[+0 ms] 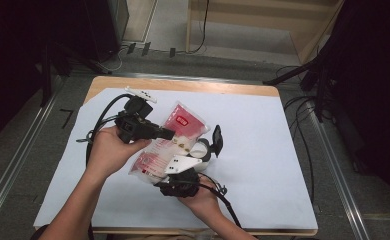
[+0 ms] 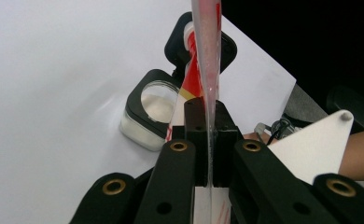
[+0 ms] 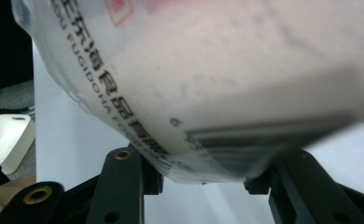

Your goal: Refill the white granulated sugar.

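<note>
I am pinching the thin edge of a translucent plastic pouch with red printing (image 2: 207, 56) flat between the shut jaws of my left gripper (image 1: 167, 133), lifted just above a small clear jar of white powder with a black square rim (image 2: 151, 106). My right gripper (image 1: 182, 176) is clamping the pouch's lower end, its barcode end bulging between those jaws. The jar is standing on the white-covered table (image 1: 263, 150), its black hinged lid (image 1: 216, 139) open.
</note>
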Action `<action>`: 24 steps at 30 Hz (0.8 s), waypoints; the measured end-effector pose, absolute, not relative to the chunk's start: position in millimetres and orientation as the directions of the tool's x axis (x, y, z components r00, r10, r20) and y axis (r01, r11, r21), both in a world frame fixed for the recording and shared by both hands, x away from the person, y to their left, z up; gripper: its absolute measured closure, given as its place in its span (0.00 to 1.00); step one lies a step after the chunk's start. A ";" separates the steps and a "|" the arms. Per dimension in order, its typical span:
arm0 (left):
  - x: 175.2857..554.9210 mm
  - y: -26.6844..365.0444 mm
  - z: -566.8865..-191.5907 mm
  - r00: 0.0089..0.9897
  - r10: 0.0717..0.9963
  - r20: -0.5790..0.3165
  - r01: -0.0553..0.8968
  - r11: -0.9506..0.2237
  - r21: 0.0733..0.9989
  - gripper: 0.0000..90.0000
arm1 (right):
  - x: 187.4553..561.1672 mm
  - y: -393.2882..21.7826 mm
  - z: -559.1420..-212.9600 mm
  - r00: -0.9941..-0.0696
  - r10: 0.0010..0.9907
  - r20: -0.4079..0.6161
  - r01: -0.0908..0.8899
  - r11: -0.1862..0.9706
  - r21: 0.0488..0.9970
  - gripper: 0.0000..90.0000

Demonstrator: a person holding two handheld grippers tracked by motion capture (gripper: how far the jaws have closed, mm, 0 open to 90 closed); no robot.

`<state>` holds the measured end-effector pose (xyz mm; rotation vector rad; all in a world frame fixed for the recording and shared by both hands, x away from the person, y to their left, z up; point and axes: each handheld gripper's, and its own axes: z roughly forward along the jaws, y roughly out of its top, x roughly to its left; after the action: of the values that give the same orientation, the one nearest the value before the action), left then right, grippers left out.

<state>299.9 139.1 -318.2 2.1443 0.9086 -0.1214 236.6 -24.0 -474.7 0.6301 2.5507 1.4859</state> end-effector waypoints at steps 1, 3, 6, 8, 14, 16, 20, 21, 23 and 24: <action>299.8 140.7 -317.5 0.738 0.570 -0.361 0.643 -0.431 0.634 1.00 | 237.4 -24.7 -474.4 -0.905 0.412 0.104 0.293 0.429 0.855 0.66; 299.3 143.7 -316.1 0.739 0.571 -0.357 0.639 -0.428 0.639 1.00 | 239.6 -27.0 -473.1 -0.899 0.423 0.114 0.305 0.417 0.856 0.65; 298.7 147.8 -313.9 0.743 0.572 -0.347 0.632 -0.430 0.645 1.00 | 242.5 -29.5 -471.3 -0.894 0.431 0.117 0.309 0.407 0.859 0.65; 297.3 150.4 -311.9 0.751 0.577 -0.322 0.619 -0.447 0.646 1.00 | 244.2 -30.3 -470.5 -0.894 0.432 0.122 0.313 0.405 0.859 0.64; 296.2 157.6 -309.8 0.744 0.584 -0.324 0.624 -0.436 0.648 1.00 | 251.0 -34.3 -470.6 -0.879 0.448 0.161 0.352 0.384 0.853 0.63; 296.1 160.1 -309.6 0.744 0.582 -0.330 0.626 -0.433 0.649 1.00 | 253.2 -36.1 -471.0 -0.872 0.454 0.182 0.373 0.375 0.849 0.63; 295.2 166.5 -306.9 0.763 0.571 -0.302 0.605 -0.467 0.645 1.00 | 256.0 -37.8 -471.7 -0.856 0.466 0.225 0.412 0.350 0.841 0.63; 294.6 168.1 -306.0 0.768 0.565 -0.301 0.599 -0.471 0.647 1.00 | 256.3 -38.0 -471.2 -0.853 0.469 0.228 0.416 0.347 0.841 0.63; 293.9 170.5 -304.6 0.774 0.563 -0.291 0.592 -0.478 0.649 1.00 | 256.9 -38.9 -469.7 -0.846 0.481 0.231 0.423 0.341 0.840 0.63; 293.8 171.5 -304.3 0.770 0.566 -0.294 0.596 -0.476 0.646 1.00 | 258.0 -39.6 -469.0 -0.839 0.490 0.238 0.433 0.334 0.837 0.63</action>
<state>293.8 171.5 -304.3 2.1892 0.8620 -0.0501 258.0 -39.6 -469.0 0.8721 2.5190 1.5520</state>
